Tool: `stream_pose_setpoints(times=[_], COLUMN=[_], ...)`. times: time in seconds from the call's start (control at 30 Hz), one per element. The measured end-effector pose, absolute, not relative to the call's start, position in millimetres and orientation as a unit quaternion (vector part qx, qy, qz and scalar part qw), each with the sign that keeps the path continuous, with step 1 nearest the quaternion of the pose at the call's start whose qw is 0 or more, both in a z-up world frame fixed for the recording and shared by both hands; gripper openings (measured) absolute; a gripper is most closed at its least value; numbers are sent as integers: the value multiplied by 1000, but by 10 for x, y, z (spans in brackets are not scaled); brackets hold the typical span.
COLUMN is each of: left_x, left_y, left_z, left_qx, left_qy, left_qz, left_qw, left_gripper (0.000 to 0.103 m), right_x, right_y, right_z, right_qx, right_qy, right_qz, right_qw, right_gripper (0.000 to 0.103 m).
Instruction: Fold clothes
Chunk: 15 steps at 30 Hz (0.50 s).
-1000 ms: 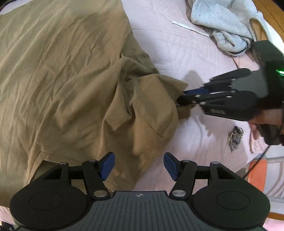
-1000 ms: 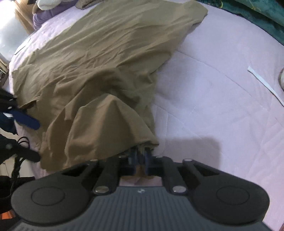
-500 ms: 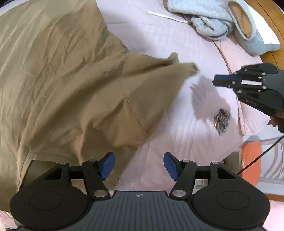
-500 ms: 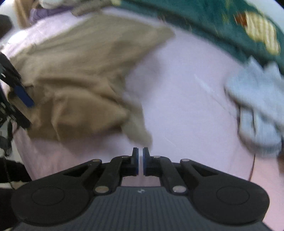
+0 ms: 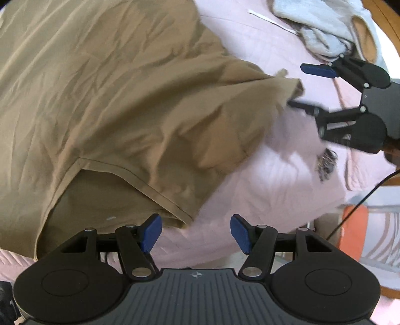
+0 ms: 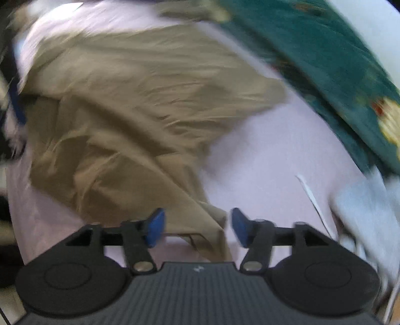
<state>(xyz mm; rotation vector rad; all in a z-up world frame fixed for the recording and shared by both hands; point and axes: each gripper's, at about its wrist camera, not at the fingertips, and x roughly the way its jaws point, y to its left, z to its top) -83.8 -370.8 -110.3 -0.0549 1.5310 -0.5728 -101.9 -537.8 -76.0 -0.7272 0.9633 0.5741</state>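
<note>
Just beyond the left gripper [image 5: 195,231], whose fingers are standing apart with nothing between them, the neck end of the tan shirt [image 5: 120,100] is lying on the pink quilt [image 5: 262,190], its collar opening close to the left blue pad. Further out, the right gripper [image 6: 197,227] is spreading its jaws; a narrow tip of the shirt's sleeve is trailing between the pads but neither pad is pressing on it, so the cloth looks let go. I am reading this as the laying-out stage, one sleeve being pulled out to the side before any fold is made. The next move is probably calling for a fresh grip on a sleeve or shoulder edge, carrying it over the body without dragging the rest. Counting: one tan shirt, two grippers, one bunch of keys [image 5: 326,163] beside the right gripper, one white strip [image 5: 271,21], one grey hoodie [image 5: 322,27] at the far corner, and one green blanket [image 6: 325,65] along the far side.
</note>
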Motion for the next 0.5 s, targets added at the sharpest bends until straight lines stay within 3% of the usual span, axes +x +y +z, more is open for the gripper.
stream_pose_setpoints(times=[0.07,0.13,0.17,0.2,0.23,0.3,0.5], left_x=[-807,-806,-814,-822,-832,-854,-931], left_y=[-3697,-3684,-3676,-3668,-3667,-3685,-3580], left_z=[-1126,-1123,-1125,-1134,-1140,-1147,-1154], left_qx=[-39,-45,-49,-54,-57,-58,-54], left_qy=[683,680,680,681,681,681,680], left_qz=[-251,-250,-250,-250,-251,-255,-274], left_qw=[685,688,688,686,685,684,678], left_gripper=[63,63,63,63,63,63,63], right_x=[-1014,-986,-957,-927,-927,-969,-1214], right_y=[-5301,-5285,-5293,-5304,-5312,-5322,-5296], right_z=[-890,-960,-976,-988,-992,-985,-872], right_qx=[-389,-400,-392,-382,-380,-387,-400], right_qy=[441,456,470,484,490,490,481], right_qz=[301,333,337,335,333,330,331], right_qw=[751,722,716,713,711,708,707], right_gripper=[66,59,41,15,8,3,2])
